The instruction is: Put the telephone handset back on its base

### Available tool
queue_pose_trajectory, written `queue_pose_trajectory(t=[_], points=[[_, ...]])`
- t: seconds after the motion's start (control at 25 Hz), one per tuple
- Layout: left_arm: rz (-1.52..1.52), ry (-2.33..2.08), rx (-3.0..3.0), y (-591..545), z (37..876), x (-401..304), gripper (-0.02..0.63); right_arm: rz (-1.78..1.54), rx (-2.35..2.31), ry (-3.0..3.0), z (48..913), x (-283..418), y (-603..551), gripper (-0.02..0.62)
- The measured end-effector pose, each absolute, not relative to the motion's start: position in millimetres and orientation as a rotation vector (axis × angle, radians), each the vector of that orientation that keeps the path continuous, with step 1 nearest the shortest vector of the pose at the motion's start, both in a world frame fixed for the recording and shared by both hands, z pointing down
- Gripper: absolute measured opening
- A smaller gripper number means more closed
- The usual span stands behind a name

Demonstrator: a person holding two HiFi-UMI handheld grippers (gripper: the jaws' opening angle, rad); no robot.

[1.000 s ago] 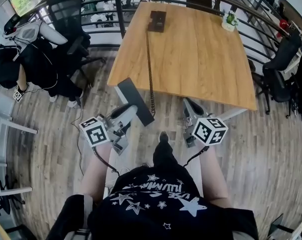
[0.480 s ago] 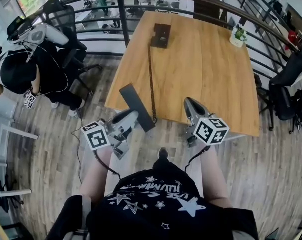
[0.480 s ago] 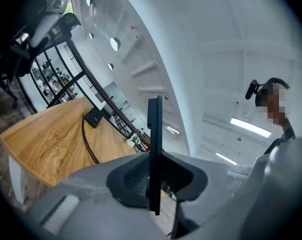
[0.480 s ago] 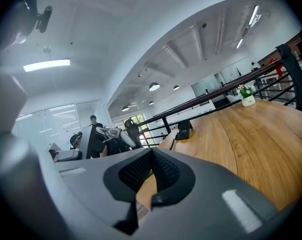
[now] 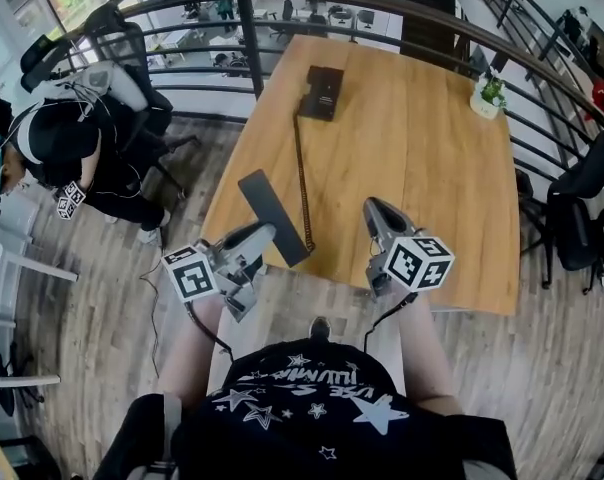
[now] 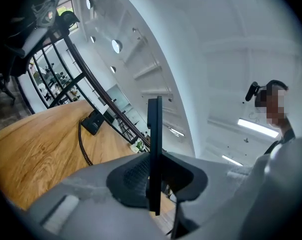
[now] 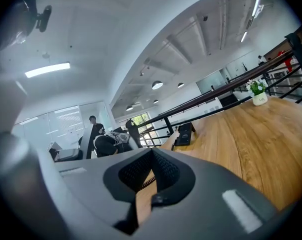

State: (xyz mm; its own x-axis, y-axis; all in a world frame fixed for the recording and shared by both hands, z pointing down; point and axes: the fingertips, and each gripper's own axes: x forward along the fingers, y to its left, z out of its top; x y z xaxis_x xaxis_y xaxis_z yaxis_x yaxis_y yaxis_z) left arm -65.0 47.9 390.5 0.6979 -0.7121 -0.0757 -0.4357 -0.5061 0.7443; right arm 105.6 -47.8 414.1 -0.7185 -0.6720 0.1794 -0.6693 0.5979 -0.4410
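Over the near edge of the desk, my left gripper grips the handset tight. A second ago it hung short of the wood. My right gripper came along too, its jaws a little apart and empty. The base waits at the far edge, so I am closer now.

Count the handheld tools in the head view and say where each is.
2. The left tool is at the table's near-left corner, shut on the telephone handset. The right tool is over the near edge, empty. None seems hidden.
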Motion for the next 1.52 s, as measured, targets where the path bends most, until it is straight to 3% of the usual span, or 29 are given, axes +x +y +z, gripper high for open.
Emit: queue_pose_trajectory(t=[0.68, 1.52], points=[[-0.468, -0.950, 2.130, -10.0, 408.6, -91.6, 0.075, -0.879, -1.120, 2.874, 449.4, 86.0, -98.1, -0.002], [-0.323, -0.730, 2.236, -198.8, 397.9, -130.0, 0.075, -0.849, -1.374, 2.720, 435.1, 72.3, -237.2, -0.002]])
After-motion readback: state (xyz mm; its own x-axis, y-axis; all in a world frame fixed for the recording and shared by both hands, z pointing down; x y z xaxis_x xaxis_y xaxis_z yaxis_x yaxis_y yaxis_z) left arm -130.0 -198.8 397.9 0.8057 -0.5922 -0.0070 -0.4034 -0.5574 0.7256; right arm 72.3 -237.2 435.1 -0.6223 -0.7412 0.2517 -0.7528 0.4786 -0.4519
